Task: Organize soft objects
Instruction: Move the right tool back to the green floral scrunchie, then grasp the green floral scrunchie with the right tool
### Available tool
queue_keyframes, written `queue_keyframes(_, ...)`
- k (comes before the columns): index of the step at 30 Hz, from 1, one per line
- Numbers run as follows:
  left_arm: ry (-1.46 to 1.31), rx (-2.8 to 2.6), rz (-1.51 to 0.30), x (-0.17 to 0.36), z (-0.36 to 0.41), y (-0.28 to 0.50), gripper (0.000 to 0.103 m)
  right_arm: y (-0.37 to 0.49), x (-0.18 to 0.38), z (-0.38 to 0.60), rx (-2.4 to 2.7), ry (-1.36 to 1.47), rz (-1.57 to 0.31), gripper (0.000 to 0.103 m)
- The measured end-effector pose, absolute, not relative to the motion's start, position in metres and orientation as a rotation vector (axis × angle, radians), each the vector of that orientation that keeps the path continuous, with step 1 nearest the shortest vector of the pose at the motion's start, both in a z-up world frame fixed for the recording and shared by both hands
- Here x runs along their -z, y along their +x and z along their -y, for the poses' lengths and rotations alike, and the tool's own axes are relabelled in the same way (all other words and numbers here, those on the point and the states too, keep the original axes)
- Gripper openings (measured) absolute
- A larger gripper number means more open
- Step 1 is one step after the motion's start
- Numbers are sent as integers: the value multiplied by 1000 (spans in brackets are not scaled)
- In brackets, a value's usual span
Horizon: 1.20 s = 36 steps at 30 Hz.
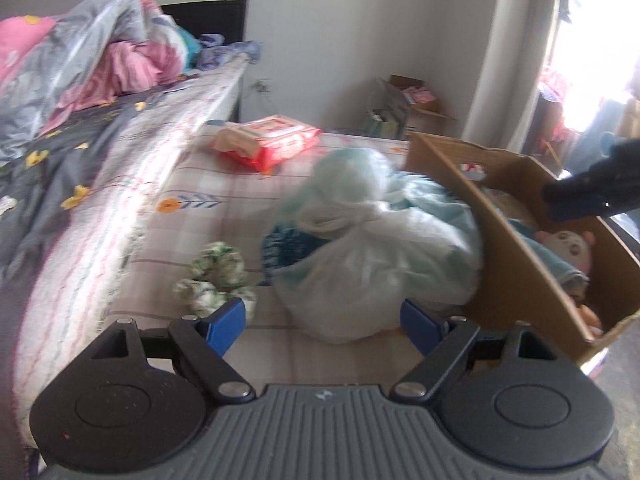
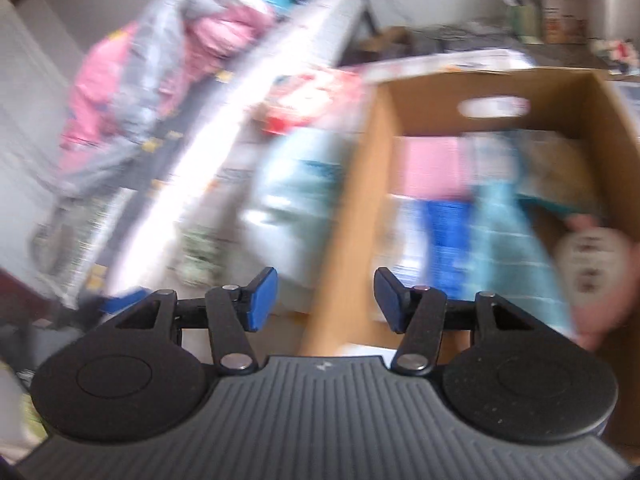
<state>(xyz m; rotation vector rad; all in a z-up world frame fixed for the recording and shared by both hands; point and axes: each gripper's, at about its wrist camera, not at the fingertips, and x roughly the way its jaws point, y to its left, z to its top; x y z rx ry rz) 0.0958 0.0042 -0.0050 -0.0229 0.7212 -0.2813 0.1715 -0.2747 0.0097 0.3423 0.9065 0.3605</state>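
Observation:
A tied white plastic bag point(image 1: 368, 248) stuffed with pale blue cloth lies on the low checked mattress point(image 1: 224, 216), against a cardboard box point(image 1: 516, 256). My left gripper point(image 1: 323, 322) stands open just in front of the bag, nothing between its fingers. A green-and-white cloth bundle point(image 1: 218, 280) lies by the left fingertip. In the blurred right wrist view my right gripper point(image 2: 325, 300) is open and empty above the near wall of the box point(image 2: 348, 208). Inside the box lie a blue towel point(image 2: 508, 224), something pink and a round-faced plush doll point(image 2: 592, 264). The right gripper point(image 1: 596, 192) also shows over the box.
A red-and-white soft pack point(image 1: 272, 140) rests further back on the mattress. On the left a higher bed point(image 1: 60, 168) carries crumpled pink and grey bedding point(image 1: 92, 56). More cartons point(image 1: 412, 104) stand by the far wall, beside a bright doorway on the right.

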Motion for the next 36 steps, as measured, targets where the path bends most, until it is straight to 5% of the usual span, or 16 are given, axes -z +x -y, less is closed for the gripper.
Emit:
queue_keyframes(13,26,140,-714,30,-38,126,88,251,30,115,-588,451,-957,53)
queue_keyframes(27,57,167,-770,70,-45,176,86,315,111,44,-518,327,-1099,45)
queue_keyframes(36,34,169,-839,85,-46,185,57,325,135,32,-500,269,-1161,28)
